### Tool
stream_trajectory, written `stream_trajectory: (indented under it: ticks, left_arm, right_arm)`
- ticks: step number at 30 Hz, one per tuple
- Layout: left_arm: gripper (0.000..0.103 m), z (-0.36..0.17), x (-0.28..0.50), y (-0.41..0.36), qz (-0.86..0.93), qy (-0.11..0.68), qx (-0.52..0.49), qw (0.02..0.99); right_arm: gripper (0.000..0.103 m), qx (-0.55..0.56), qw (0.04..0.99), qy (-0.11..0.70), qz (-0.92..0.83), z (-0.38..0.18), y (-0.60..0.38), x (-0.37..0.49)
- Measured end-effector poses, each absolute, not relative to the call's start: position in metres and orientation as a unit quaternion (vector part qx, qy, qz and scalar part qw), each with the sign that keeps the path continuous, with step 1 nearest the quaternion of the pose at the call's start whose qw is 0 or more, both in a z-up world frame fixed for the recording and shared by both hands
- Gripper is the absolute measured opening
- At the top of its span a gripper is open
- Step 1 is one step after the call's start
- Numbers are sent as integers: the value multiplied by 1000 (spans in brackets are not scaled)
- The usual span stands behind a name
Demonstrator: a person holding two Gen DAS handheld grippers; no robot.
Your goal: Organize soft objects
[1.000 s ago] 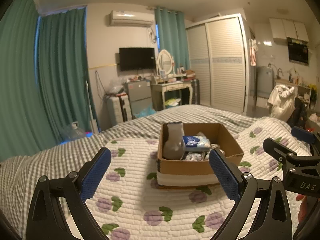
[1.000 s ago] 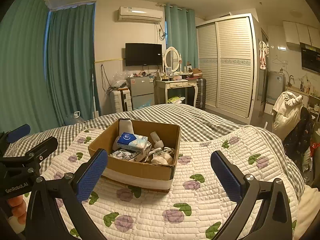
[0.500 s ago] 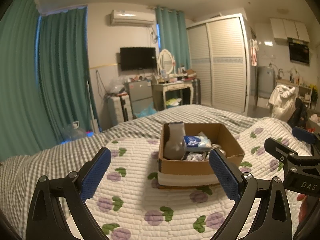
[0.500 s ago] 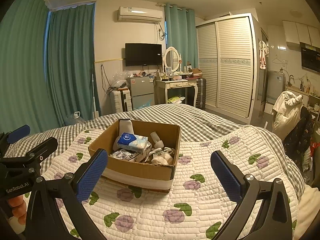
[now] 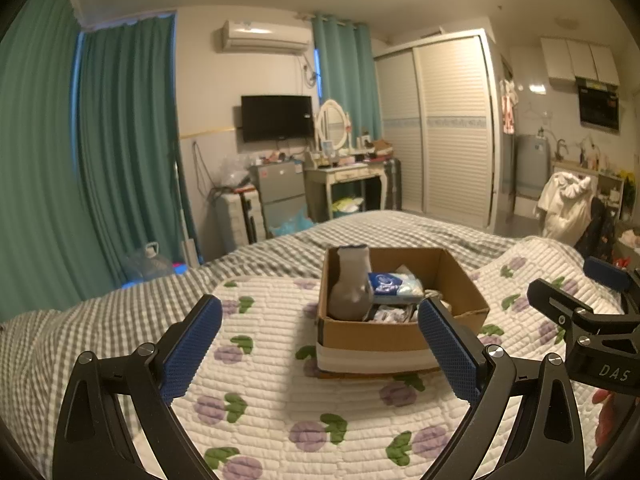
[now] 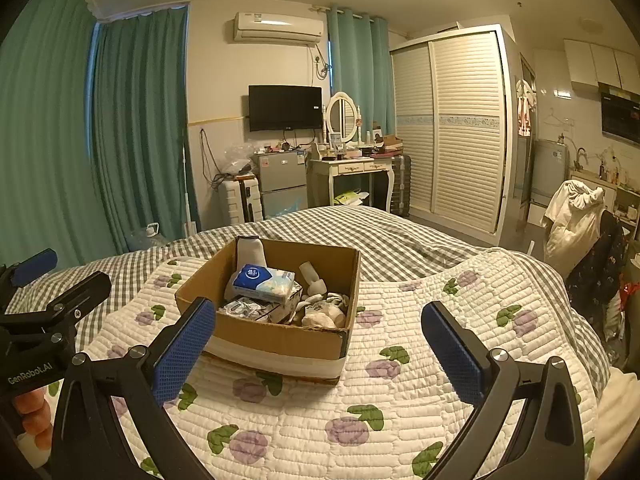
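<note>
A shallow cardboard box (image 5: 400,336), brown and matte with a white band round its base, sits on the bed (image 5: 280,400) in front of both grippers. The bed carries a white quilted cover (image 6: 360,408), ribbed in soft padded rows and printed with purple flowers and green leaves; beyond it lies a grey-and-white checked blanket (image 6: 400,236).

Inside the box, a grey sock (image 5: 352,288) stands upright against the far left corner, its long axis vertical, its cuff pointing up above the rim. Next to it a soft plastic tissue pack (image 6: 264,282), blue and white, lies flat atop other items, its long side running roughly across the box. Crinkled clear packets (image 6: 248,308) lie beneath it toward the front wall. To the right sit pale rolled socks (image 6: 324,314), rounded and bunched, and a small white cylinder-like piece (image 6: 310,274) tilted toward the back; what it is cannot be told.

The left gripper (image 5: 320,348) hovers above the quilt just short of the box, its black fingers spread wide, the blue textured pads (image 5: 192,344) holding nothing. The right gripper (image 6: 316,354) is likewise spread wide and empty, its dimpled blue pads (image 6: 452,356) flanking the box's near right corner.
</note>
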State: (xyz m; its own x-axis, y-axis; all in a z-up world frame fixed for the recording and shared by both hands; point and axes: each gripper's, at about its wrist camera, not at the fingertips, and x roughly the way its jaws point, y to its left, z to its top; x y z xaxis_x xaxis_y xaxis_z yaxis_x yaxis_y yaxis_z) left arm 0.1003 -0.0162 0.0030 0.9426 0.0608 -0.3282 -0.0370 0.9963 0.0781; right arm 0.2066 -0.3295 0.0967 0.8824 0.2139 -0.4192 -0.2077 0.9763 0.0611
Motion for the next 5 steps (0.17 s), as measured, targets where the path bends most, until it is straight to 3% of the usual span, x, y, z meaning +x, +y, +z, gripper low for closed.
stream_trajectory:
  ticks: [5]
  left_arm:
    - [100,4,100,-17,23,168,35,985]
  right_arm:
    - [103,7,970,217,108,96,-329,207]
